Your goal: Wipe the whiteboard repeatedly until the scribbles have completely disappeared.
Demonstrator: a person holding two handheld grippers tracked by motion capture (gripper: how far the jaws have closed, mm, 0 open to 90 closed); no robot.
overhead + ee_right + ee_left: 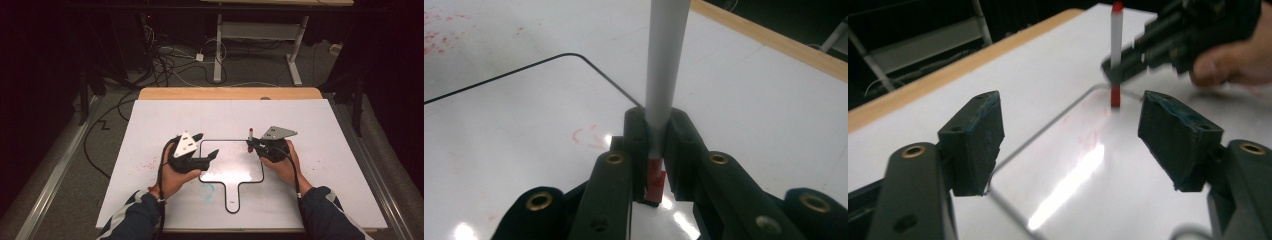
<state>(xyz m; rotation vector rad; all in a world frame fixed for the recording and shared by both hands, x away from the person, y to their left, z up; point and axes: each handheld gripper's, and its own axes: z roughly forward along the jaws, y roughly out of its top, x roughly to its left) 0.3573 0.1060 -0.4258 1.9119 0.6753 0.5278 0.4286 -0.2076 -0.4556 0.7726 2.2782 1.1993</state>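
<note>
Right gripper [254, 143] clamps the marker [250, 139] upright to draw near the board's [230, 167] far right corner, left gripper [205, 146] fingers open.

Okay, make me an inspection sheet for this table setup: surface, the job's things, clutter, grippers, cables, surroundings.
Surface: white tabletop with a wooden far edge; red specks at its left.
Job's things: small whiteboard with a black rim and a handle tab lies flat, with faint red marks on it; red marker stands upright over its far right corner.
Clutter: nothing seen.
Grippers: left gripper open, nothing between its jaws, at the whiteboard's left edge; right gripper shut on the marker.
Cables: a black one trails from each gripper; more lie tangled on the floor.
Surroundings: dark room, white desk frame beyond.
</note>
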